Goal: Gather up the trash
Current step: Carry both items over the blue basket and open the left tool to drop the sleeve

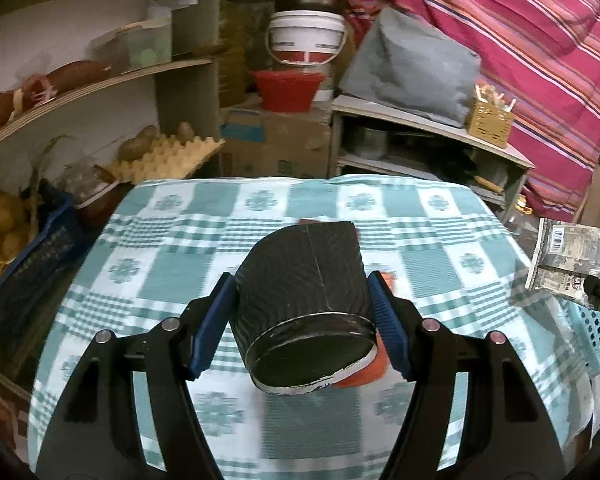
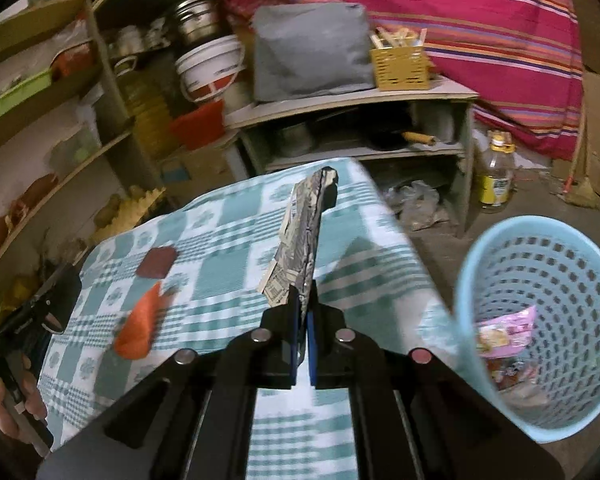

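Black ribbed cup [image 1: 304,300] is clamped sideways between the left gripper [image 1: 302,324] pads, lifted off the checked tablecloth [image 1: 172,240] for carrying. A crumpled printed wrapper [image 2: 304,236] is pinched edge-on in the right gripper [image 2: 303,344], near the blue mesh basket [image 2: 540,320] at right, judged the drop target. Orange scrap [image 2: 140,328] is left on the cloth.
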`<state>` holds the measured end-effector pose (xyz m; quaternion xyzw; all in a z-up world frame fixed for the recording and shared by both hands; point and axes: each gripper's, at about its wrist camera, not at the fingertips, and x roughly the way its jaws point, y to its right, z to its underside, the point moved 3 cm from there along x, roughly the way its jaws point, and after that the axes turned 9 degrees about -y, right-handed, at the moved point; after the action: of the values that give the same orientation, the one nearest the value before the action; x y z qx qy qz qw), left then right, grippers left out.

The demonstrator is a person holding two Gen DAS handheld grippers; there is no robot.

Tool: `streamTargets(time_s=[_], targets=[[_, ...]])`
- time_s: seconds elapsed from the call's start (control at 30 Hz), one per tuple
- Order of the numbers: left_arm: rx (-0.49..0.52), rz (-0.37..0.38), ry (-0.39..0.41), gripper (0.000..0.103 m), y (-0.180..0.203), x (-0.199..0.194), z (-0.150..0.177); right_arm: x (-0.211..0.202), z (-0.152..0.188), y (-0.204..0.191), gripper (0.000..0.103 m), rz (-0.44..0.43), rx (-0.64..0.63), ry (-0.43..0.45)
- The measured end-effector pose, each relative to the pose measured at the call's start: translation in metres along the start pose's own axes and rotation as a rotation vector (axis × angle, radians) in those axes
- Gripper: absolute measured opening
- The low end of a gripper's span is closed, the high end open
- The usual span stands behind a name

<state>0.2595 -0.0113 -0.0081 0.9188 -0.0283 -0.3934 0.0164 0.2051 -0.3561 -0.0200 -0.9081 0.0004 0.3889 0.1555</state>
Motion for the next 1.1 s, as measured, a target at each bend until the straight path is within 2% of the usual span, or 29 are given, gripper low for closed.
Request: streamTargets(time_s=[0.5,0.9,1.1], targets=[[0.086,0.122,-0.003,0.066,0.118,0.006,-0.003,-0.045,0.004,0.117,0.003,0.105,0.141,0.057],[0.194,0.273,-0.015,0.066,0.241,0.011,0.010,-0.073,0.017,0.189,0.003,0.168,0.238,0.091],[0.285,0.305,-0.014,0.066,0.300,0.014,0.022,-0.078,0.022,0.221,0.003,0.175,0.282,0.087]])
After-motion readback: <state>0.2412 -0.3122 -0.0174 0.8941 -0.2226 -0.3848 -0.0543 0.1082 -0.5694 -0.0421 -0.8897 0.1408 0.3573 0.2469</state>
